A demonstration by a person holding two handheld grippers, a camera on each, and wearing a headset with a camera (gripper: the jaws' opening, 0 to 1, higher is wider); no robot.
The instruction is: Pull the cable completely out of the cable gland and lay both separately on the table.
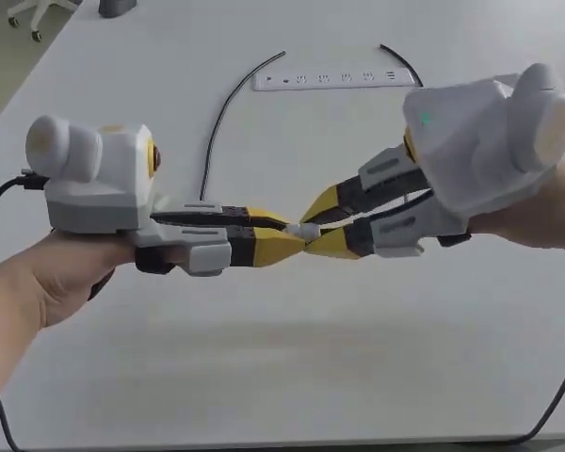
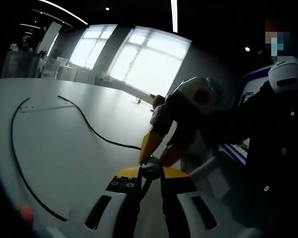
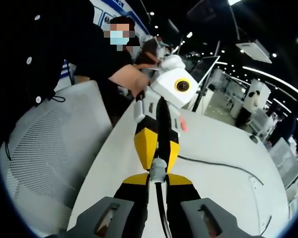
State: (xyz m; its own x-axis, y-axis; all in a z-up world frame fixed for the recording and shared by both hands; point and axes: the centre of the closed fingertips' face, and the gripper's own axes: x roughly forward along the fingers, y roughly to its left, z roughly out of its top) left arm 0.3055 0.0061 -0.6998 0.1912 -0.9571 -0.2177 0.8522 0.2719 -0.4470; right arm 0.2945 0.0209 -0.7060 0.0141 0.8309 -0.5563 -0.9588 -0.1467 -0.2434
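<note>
Two claws meet tip to tip in the middle of the head view. The cable gland [image 1: 304, 230] sits right at that meeting point, lifted clear of the worktop [image 1: 292, 330]. Your left claw [image 1: 284, 234] points in from the left edge of the frame and is pressed together on the gland. Your right claw [image 1: 318, 229] points in from the upper right, angled downward, and is likewise pinched shut at the gland. I cannot tell which claw has the gland's body and which has the cable [image 1: 210, 141] just beside it, because the tips hide the joint. What the pull turns on is the axis: the gland lies lengthwise along the line joining the two claws, roughly left to right across the frame, so it is straight ahead of each claw and neither hand is nearer. In the right gripper view a short black stretch runs from the gland back between that claw's own jaws toward the bottom of the picture. The long run leaves from behind your left claw and curves over the worktop to the upper centre, near a power strip [image 1: 325, 78]. By my judgement you need to draw your hands apart straight along that shared line, since a sideways pull would likely bind the cable inside the gland.
</note>
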